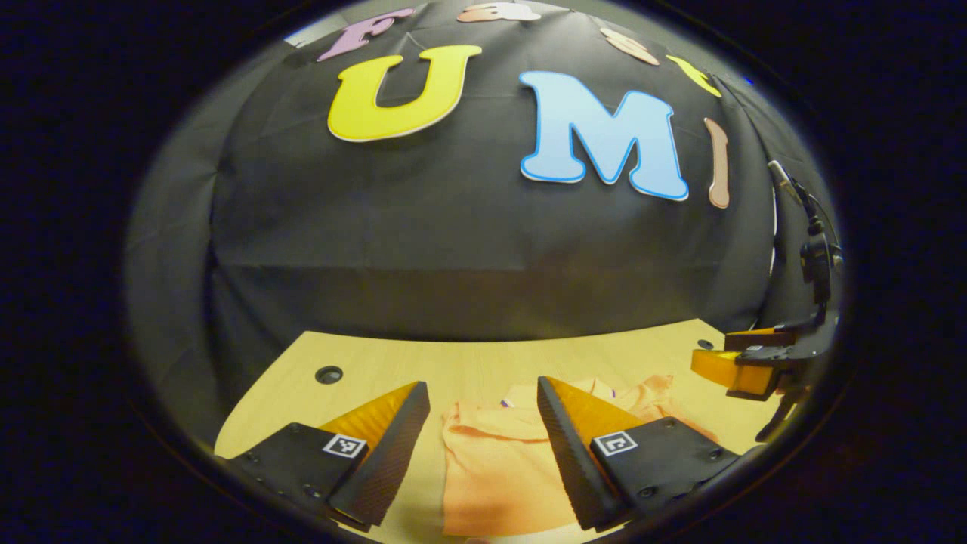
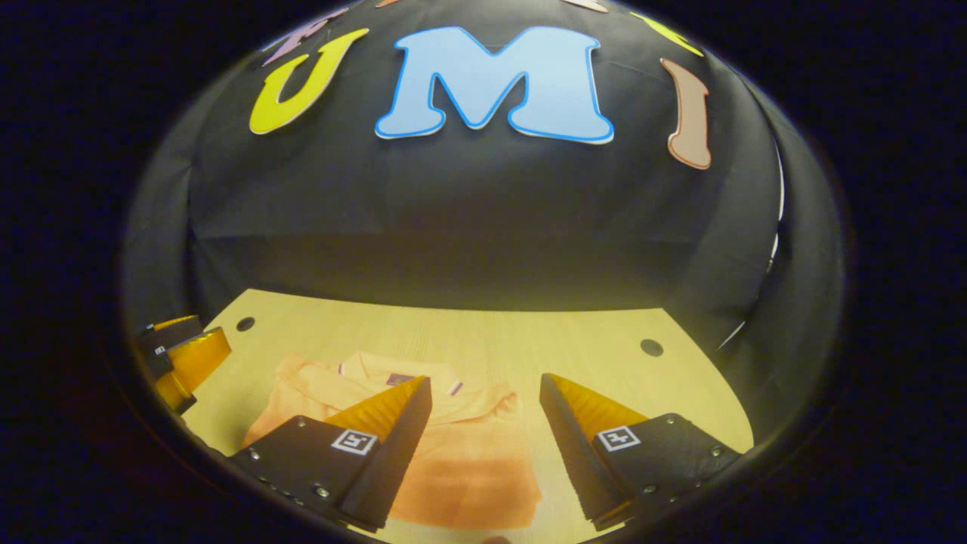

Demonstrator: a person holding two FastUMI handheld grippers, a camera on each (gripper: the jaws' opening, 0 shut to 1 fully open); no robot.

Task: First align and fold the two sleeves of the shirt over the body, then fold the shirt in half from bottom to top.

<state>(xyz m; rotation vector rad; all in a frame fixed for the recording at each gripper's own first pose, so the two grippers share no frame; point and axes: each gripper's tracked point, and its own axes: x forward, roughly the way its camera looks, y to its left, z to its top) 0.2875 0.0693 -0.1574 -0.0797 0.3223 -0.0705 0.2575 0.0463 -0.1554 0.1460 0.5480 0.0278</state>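
An orange polo shirt (image 2: 468, 453) lies on the light wooden table (image 2: 498, 332), collar toward the back wall, its sleeves lying in over the body. In the left gripper view the shirt (image 1: 491, 468) shows between and below my left gripper's fingers. My left gripper (image 1: 483, 404) hovers open above the shirt's left part, nothing between its fingers. My right gripper (image 2: 485, 397) is open too, above the shirt's right side. The right gripper (image 1: 744, 366) also appears at the right edge of the left gripper view, and the left gripper (image 2: 185, 359) at the left edge of the right gripper view.
The table has small round holes near its back corners (image 2: 651, 347) (image 1: 329, 374). The black cloth wall (image 2: 483, 227) rises directly behind the table's back edge. A cable (image 1: 812, 227) hangs at the right of the left gripper view.
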